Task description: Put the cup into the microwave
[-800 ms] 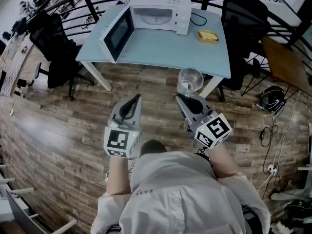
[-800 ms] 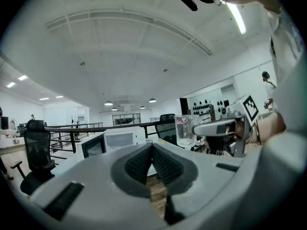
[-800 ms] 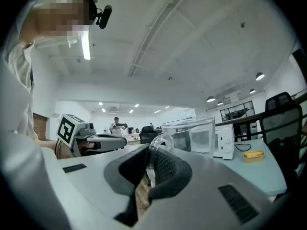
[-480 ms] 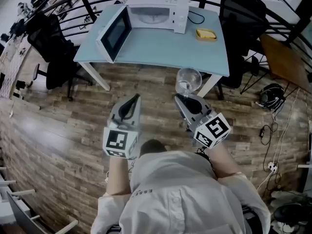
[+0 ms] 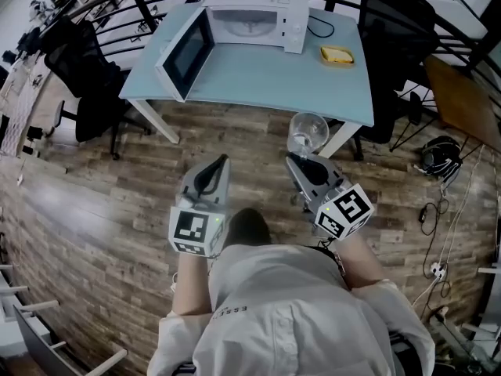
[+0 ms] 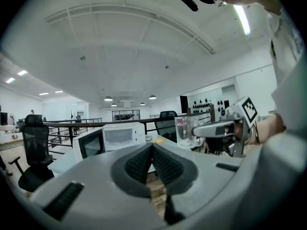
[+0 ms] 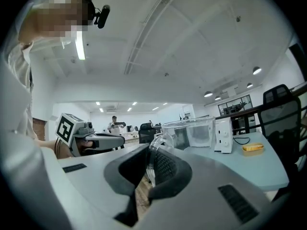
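A clear glass cup (image 5: 307, 134) hangs above the wooden floor just in front of the table. My right gripper (image 5: 301, 160) is shut on its handle. In the right gripper view the handle (image 7: 154, 153) sits pinched between the dark pads, and the cup body (image 7: 189, 132) stands upright beyond them. The white microwave (image 5: 254, 18) stands at the back of the pale blue table (image 5: 266, 81) with its door (image 5: 186, 53) swung open to the left. My left gripper (image 5: 220, 165) is shut on nothing, level with the right one. Its pads (image 6: 144, 162) meet in the left gripper view.
A yellow object (image 5: 335, 55) lies on the table right of the microwave. Black office chairs stand left (image 5: 86, 77) and right (image 5: 395, 30) of the table. A railing runs behind it. Cables and a headset (image 5: 438, 159) lie on the floor at the right.
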A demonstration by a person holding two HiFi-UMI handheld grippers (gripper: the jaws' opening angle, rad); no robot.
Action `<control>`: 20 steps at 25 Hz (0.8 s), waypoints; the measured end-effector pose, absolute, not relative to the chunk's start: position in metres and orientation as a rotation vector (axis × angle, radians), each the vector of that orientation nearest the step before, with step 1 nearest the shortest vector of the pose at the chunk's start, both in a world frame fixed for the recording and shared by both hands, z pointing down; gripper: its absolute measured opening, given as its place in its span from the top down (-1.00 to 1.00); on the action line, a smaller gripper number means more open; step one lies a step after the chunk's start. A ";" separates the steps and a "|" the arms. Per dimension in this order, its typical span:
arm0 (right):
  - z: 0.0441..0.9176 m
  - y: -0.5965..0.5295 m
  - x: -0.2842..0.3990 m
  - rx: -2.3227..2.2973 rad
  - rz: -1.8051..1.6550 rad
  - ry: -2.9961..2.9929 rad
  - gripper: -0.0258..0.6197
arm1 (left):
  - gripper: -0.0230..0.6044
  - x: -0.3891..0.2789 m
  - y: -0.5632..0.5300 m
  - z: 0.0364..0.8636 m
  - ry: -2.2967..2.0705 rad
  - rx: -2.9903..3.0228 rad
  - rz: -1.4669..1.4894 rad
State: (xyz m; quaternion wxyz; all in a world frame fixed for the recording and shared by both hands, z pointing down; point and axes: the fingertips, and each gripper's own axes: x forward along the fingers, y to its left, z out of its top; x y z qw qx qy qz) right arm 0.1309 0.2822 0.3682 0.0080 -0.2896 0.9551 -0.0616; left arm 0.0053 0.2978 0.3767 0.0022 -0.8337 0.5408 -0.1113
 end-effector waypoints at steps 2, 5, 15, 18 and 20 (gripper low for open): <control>0.373 0.275 0.126 -0.899 -0.209 2.993 0.86 | 0.92 0.002 0.290 0.377 1.707 -2.616 -0.342; 0.379 0.256 0.117 -0.889 -0.221 3.004 0.86 | 0.92 -0.004 0.270 0.381 1.705 -2.627 -0.350; 0.379 0.131 0.064 -0.958 -0.244 3.002 0.86 | 0.92 -0.052 0.139 0.385 1.629 -2.693 -0.335; 0.375 0.084 0.044 -1.002 -0.256 2.992 0.86 | 0.92 -0.068 0.090 0.381 1.577 -2.724 -0.323; 0.371 0.053 0.029 -1.033 -0.254 2.981 0.86 | 0.92 -0.080 0.056 0.377 1.543 -2.738 -0.309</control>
